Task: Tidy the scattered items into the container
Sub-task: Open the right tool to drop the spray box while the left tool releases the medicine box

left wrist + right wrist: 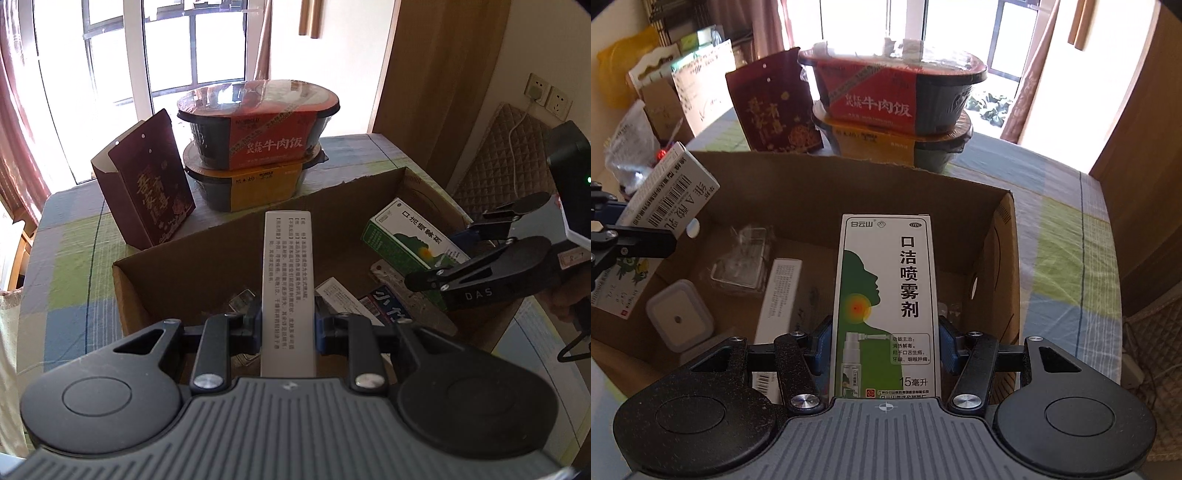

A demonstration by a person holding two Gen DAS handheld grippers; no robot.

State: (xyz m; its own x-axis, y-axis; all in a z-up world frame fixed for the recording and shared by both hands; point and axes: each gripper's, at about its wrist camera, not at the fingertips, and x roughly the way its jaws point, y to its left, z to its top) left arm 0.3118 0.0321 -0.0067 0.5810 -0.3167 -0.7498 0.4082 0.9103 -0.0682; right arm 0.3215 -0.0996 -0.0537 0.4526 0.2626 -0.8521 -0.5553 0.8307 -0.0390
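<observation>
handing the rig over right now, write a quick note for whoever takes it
Left claw: shut on a white box, held over the cardboard box.
Right claw: shut on a green and white spray box, also over the cardboard box.
Done: several small boxes and a clear case already lie inside.
Left: release both boxes. The meal bowls and dark red carton stand on the table behind it.

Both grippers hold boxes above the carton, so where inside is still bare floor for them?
Inside the brown cardboard carton, bare floor lies along its right wall, beyond the green-and-white spray box. The left half is crowded: clear plastic case, white square container.
</observation>
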